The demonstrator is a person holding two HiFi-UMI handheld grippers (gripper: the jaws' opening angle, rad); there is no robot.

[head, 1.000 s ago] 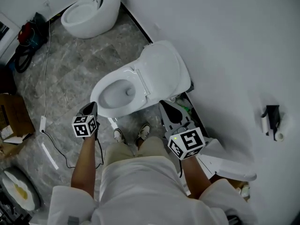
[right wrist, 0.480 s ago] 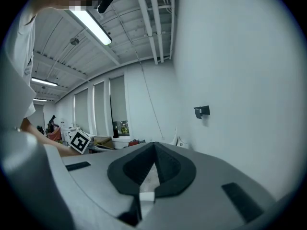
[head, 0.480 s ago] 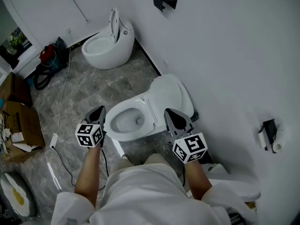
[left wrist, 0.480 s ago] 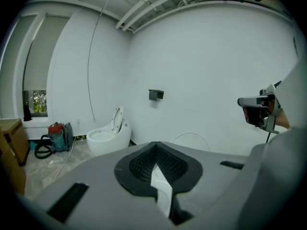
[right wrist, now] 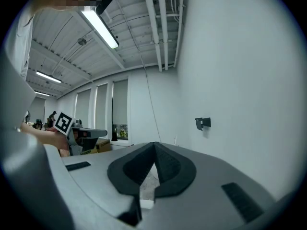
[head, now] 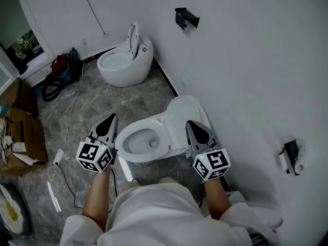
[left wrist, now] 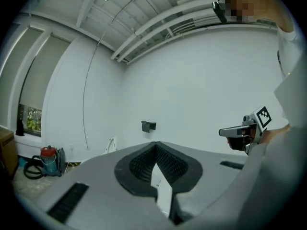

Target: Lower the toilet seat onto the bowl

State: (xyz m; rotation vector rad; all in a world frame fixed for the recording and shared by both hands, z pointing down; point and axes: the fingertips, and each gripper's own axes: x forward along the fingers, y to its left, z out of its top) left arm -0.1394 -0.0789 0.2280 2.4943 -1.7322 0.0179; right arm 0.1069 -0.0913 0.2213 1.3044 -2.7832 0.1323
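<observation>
Left gripper [head: 108, 121]: grey jaws pressed together, nothing between them; held just left of the bowl.
Right gripper [head: 193, 127]: grey jaws closed tip to tip, empty; held just right of the bowl, beside the hinge.
White oval toilet seat [head: 185, 118]: tipped up behind the white ceramic bowl [head: 130, 157], against the wall; seat and lid not separable by eye.
Grey veined stone floor [head: 92, 106].
Second white rounded toilet [head: 123, 65]: further along the wall.
Black wall bracket [head: 184, 17].
Red canister [head: 59, 64].
Brown cardboard box [head: 23, 137].

The toilet bowl [head: 126, 148] lies between your left tool [head: 110, 120] and right tool [head: 191, 126], its seat [head: 179, 118] apparently raised at its right.
</observation>
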